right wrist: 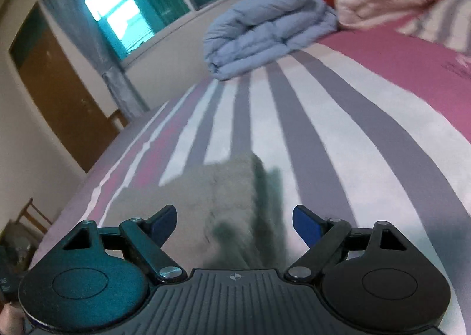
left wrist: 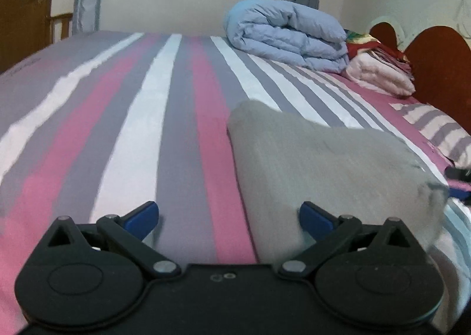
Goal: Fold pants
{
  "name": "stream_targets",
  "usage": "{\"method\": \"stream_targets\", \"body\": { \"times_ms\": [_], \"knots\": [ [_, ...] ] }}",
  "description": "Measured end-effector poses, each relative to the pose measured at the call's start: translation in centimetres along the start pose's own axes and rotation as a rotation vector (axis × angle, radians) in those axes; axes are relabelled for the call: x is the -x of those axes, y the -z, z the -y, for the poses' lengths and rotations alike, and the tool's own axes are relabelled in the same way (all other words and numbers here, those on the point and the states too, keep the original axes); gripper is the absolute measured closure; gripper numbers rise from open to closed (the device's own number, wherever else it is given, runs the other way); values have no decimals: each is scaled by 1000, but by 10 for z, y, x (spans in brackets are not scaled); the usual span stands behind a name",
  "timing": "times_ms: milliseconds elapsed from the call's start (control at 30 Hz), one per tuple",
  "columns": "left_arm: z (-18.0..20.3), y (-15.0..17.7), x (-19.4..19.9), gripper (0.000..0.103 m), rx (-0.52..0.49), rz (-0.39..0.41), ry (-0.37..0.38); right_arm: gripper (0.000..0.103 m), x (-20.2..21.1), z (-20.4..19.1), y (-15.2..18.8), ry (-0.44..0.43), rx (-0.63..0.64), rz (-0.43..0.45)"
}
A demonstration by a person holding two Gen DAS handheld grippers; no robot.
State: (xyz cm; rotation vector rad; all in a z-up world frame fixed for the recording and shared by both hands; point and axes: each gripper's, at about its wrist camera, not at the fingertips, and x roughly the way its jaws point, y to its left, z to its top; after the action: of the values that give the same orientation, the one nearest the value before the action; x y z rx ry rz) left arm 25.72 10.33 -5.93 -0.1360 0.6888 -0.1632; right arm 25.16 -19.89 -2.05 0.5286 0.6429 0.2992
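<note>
The folded grey knit pants [left wrist: 323,170] lie as a thick, compact rectangular bundle on the bed's pink, grey and white striped sheet [left wrist: 164,134], on the near part of the bed, well apart from the rolled pale-blue quilt [left wrist: 288,34] by the window wall. Beside that quilt sits a stack of pink folded blankets [left wrist: 379,76], close to the dark red wooden headboard [left wrist: 435,70].

The left gripper [left wrist: 229,217] stands wide with nothing between its blue pads; the bundle's near left corner is just beside its right-hand pad, and whether they touch cannot be told. The right gripper [right wrist: 234,224] is also spread wide and empty, hovering over the bundle's right edge [right wrist: 253,187], with its shadow on the cloth.

The fabric looks soft, light and limp, with some loft from the stacked layers, so it should sag if lifted by one corner and the layers could slide apart. A hold would best pinch all layers together at a folded edge, one gripper on each side of the bundle, keeping it level. The fold seems largely complete.
</note>
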Motion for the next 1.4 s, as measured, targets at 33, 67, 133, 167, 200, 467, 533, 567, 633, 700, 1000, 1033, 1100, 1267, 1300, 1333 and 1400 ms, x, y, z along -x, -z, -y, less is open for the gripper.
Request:
{"method": "stream_targets", "body": {
  "times_ms": [33, 67, 133, 167, 200, 467, 533, 567, 633, 700, 1000, 1033, 1100, 1267, 1300, 1333, 1400],
  "knots": [
    [2, 4, -3, 7, 2, -19, -11, 17, 2, 3, 7, -7, -4, -22],
    [3, 6, -7, 6, 7, -37, -28, 17, 1, 5, 12, 13, 8, -57],
    [0, 4, -8, 6, 48, -51, -29, 15, -12, 7, 23, 45, 8, -152],
    [-2, 0, -4, 7, 83, -55, -13, 15, -11, 8, 25, 39, -21, -152],
    [-5, -2, 1, 7, 105, -42, 18, 15, -6, 7, 24, 37, -35, -132],
    [-12, -5, -10, 38, 95, -68, 165, 15, 8, 44, 8, -161, -248, -115],
    [-14, -7, -23, 38, 106, -91, 184, 15, -4, 55, 7, -201, -289, -168],
    [-18, -10, -30, 38, 140, -96, 212, 15, -8, 57, 6, -207, -282, -183],
    [-23, -14, -41, 35, 182, -123, 262, 14, -14, 58, 5, -247, -284, -211],
    [-25, -14, -53, 27, 191, -154, 318, 2, -17, 62, 5, -273, -307, -229],
    [-39, -22, -86, 39, 198, -223, 456, 0, -54, 65, -19, -347, -305, -355],
    [-43, -24, -88, 42, 209, -229, 469, 0, -57, 63, -22, -345, -297, -357],
    [-58, -22, -89, 51, 256, -241, 505, 0, -64, 59, -26, -341, -289, -358],
    [-61, -15, -92, 50, 285, -222, 523, 0, -71, 65, -30, -377, -272, -381],
    [-60, -16, -95, 50, 303, -216, 524, 0, -72, 63, -28, -378, -266, -384],
    [-58, -16, -99, 50, 320, -212, 527, 0, -75, 60, -28, -377, -253, -389],
    [-53, -18, -103, 54, 332, -204, 534, 0, -84, 52, -26, -378, -231, -385]
  ]
}}
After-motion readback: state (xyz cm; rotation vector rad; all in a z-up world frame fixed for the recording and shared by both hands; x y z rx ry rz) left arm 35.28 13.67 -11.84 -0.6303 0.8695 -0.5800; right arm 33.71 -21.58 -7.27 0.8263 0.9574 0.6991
